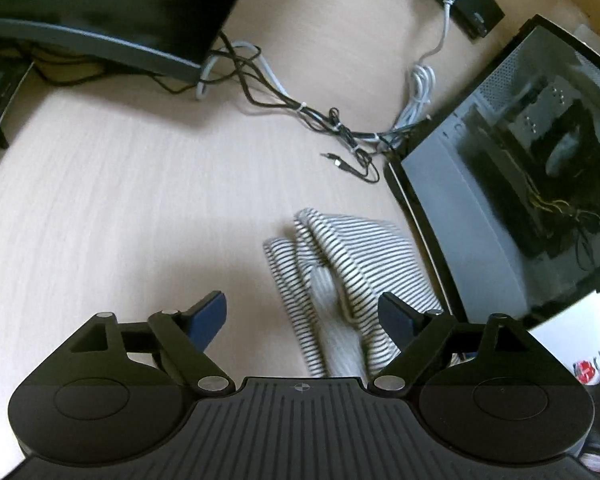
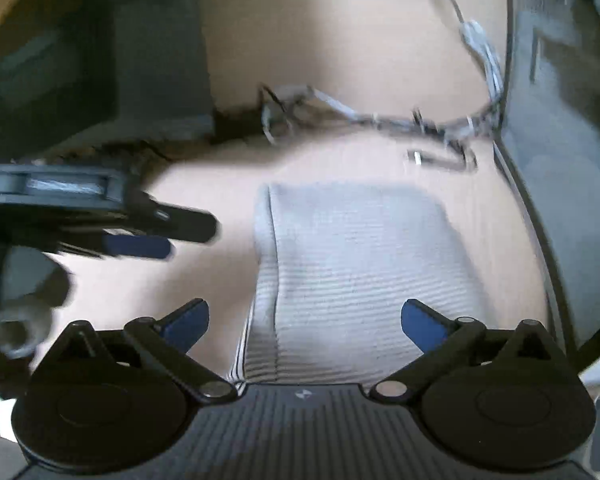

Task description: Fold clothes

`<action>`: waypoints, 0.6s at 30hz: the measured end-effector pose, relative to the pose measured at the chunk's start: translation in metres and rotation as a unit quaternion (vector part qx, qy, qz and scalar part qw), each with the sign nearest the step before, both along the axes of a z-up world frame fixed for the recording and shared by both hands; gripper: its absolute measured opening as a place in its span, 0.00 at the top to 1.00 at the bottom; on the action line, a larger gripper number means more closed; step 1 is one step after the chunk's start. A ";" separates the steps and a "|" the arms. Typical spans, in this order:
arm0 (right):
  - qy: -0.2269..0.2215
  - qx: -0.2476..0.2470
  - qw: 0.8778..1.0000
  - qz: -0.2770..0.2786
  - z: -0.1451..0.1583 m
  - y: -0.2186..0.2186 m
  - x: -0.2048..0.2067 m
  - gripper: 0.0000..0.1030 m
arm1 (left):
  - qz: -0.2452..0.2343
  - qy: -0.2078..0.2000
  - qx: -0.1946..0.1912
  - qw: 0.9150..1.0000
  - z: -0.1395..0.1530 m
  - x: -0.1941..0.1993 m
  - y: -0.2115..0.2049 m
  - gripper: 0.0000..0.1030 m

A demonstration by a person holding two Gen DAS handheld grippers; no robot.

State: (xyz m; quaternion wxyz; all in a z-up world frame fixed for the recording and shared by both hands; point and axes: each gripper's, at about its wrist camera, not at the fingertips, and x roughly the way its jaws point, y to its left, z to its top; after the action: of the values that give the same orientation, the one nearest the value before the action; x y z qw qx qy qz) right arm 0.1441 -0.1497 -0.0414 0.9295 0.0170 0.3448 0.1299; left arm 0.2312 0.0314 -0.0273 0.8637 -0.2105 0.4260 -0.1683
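Two grippers, both with jaws spread wide and nothing between the blue pads: left gripper just beside the garment's left edge, right gripper hovering over its near end. Folded grey-and-white striped knit garment lying flat on the pale wood-grain desk, squeezed close to the glass side panel of the black computer case on its right. Still looks loose on the left edge in the left wrist view, with a rolled cuff or sleeve spilling out of the stack.

Risks, as a judgement: loose roll likely to unfurl if nudged by a passing finger; a wide swing to the right liable to knock a pad against the case; tangle of black and white cables beyond the garment apt to snag fabric pushed that way.

No baskets, bins or drawers in sight; only the computer case, holding its own components and wiring behind the glass.
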 end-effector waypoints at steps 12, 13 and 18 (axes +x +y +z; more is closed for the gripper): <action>-0.040 0.032 0.999 0.018 0.001 -0.086 0.020 0.36 | 0.009 0.033 0.044 0.998 -0.032 -0.006 -0.096 0.08; -0.032 0.038 0.999 0.017 -0.004 -0.086 0.026 0.33 | 0.013 0.042 0.054 0.998 -0.037 -0.006 -0.101 0.08; -0.012 0.056 0.998 0.012 -0.023 -0.089 0.036 0.23 | 0.039 0.066 0.078 0.994 -0.051 -0.009 -0.111 0.08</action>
State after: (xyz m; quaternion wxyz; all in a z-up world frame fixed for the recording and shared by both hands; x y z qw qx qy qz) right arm 0.1800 -0.2392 -0.0639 0.9294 0.0634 0.3263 0.1602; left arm 0.2217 -0.0797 -0.0785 0.8531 -0.1692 0.4858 -0.0866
